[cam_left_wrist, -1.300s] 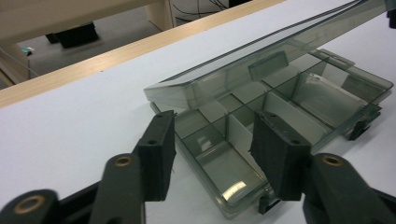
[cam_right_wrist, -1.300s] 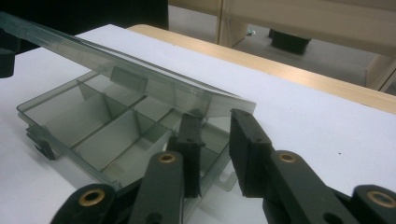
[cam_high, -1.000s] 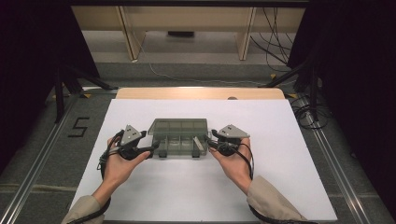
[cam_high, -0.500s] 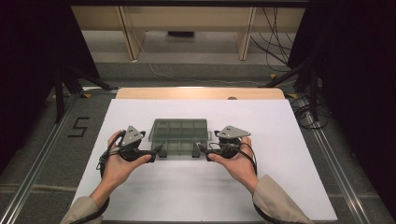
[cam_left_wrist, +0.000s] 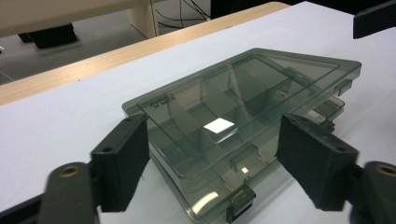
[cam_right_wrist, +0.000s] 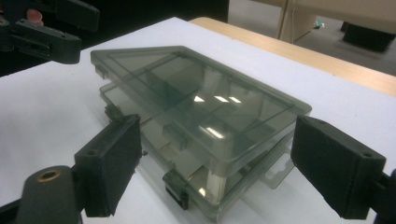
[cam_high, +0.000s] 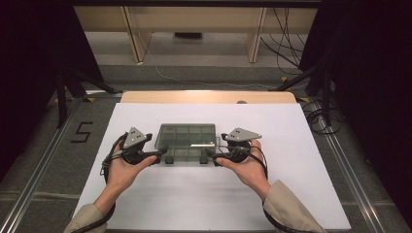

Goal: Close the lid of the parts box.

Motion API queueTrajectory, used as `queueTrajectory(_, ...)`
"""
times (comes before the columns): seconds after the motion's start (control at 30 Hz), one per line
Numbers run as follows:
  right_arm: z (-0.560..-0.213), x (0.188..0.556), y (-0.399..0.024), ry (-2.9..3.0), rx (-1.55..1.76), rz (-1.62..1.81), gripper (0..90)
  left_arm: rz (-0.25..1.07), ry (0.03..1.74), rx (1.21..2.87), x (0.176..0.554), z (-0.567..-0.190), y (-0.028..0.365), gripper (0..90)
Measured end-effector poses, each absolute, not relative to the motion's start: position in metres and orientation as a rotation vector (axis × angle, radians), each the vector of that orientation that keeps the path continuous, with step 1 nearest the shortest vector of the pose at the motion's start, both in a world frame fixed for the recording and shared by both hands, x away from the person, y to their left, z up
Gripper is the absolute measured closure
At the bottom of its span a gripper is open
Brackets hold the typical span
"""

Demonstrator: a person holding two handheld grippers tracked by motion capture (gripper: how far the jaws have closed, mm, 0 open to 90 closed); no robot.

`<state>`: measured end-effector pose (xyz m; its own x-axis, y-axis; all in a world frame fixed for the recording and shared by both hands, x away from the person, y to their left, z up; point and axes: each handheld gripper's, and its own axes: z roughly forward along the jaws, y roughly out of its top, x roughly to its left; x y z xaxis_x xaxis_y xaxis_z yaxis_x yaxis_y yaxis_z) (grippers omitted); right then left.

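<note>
A smoky translucent compartment box (cam_high: 187, 141) lies on the white table (cam_high: 291, 184), its lid (cam_left_wrist: 233, 93) resting slightly ajar over the base. Two dark latches (cam_high: 169, 159) hang at its near edge. My left gripper (cam_high: 163, 154) is at the box's near left corner; its jaws have just been closing but stand open, the corner (cam_left_wrist: 219, 186) between them untouched. My right gripper (cam_high: 210, 154) is at the near right corner; its jaws have just been opening and stand wide, the box corner (cam_right_wrist: 210, 186) between them, pads apart from it.
A wooden strip (cam_high: 209, 97) borders the table's far edge. Beyond it are wooden furniture legs (cam_high: 133, 39) and floor cables (cam_high: 320, 116). A "5" (cam_high: 81, 132) is marked on the floor at left. Metal rails (cam_high: 359, 194) run along both sides.
The box lid has come down from a raised tilt to lie nearly flat. Both grippers have drawn back from the box's sides to its near corners, and the right jaws have spread.
</note>
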<state>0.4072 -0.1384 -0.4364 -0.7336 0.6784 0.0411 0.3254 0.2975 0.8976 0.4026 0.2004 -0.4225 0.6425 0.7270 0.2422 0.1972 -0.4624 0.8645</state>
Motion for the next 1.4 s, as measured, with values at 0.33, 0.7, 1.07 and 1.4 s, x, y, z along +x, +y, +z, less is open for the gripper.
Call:
queueTrajectory(0.33,-0.430,0.414,-0.145,2.155,0.934,1.469,30.5,0.784,0.738,1.976,0.404,-0.416,0.200,53.2)
queueTrajectory(0.7,-0.429,0.414,-0.146,2.135,0.955,1.421,83.1,0.768,0.760,2.057,0.411,-0.417,0.194,89.5)
queueTrajectory(1.07,-0.433,0.413,-0.140,2.187,0.962,1.389,90.0,0.748,0.756,2.116,0.413,-0.422,0.197,89.6)
queueTrajectory(1.4,-0.439,0.412,-0.133,2.261,0.971,1.337,90.0,0.743,0.754,2.132,0.414,-0.424,0.196,89.6)
